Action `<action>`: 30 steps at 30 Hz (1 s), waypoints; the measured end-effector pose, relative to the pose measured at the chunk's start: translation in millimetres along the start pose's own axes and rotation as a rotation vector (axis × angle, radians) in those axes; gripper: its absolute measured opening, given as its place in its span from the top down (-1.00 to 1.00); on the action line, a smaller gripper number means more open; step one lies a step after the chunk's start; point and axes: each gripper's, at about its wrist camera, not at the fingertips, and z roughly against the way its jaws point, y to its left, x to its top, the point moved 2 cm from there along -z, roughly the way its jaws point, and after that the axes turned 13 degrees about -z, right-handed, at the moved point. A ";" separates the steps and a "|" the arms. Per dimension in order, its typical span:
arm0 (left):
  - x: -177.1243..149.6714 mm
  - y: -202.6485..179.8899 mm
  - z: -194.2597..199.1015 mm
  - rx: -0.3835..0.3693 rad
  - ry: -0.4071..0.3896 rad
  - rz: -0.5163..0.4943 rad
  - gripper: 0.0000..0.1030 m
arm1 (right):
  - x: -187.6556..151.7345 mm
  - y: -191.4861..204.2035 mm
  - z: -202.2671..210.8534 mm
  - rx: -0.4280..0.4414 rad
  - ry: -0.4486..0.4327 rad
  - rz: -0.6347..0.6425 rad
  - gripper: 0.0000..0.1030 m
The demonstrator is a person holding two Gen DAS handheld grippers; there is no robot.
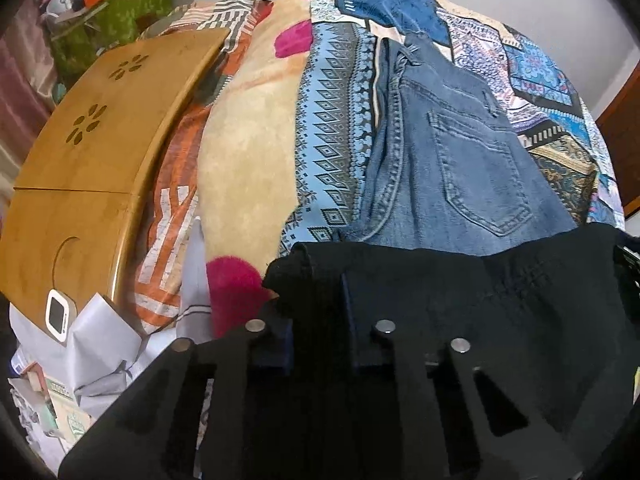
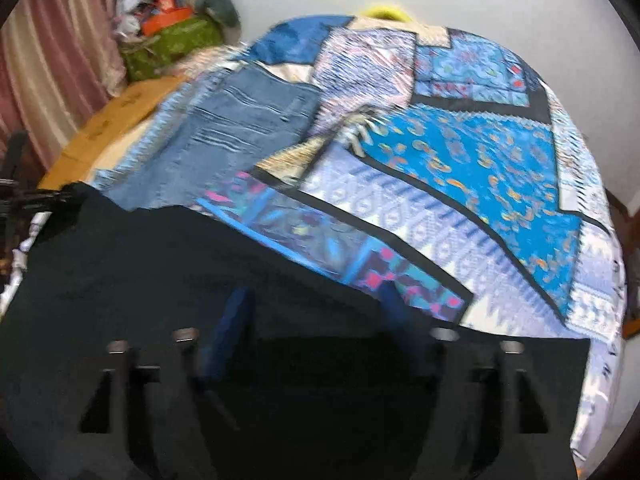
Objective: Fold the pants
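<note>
While the black pants (image 1: 460, 280) lie across the near edge of the bed, the left gripper (image 1: 320, 312) has its two blue fingers (image 1: 352, 320) close together, pinching a fold of the black cloth near its left corner. At about twelve o'clock from that gripper, blue jeans (image 1: 448, 160) lie flat on the patchwork bedspread (image 1: 336, 128), back pocket up, touching the far edge of the black pants. At ten o'clock sits a wooden lap table (image 1: 88, 160) with flower-shaped holes, and a small white device (image 1: 58, 314) rests at its near end. Printed paper lies below it, but the writing is too small to read.

Over on the other side, the right gripper (image 2: 316, 320) has its fingers (image 2: 230, 328) wide apart, with black cloth (image 2: 200, 264) lying under and between them. That view is blurry. The jeans (image 2: 232, 132) are at eleven o'clock on the bedspread (image 2: 480, 168).
</note>
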 end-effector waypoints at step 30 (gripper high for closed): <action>-87.5 -30.2 210.0 0.003 -0.329 -0.014 0.84 | -80.8 63.5 169.1 0.011 -0.240 -0.049 0.91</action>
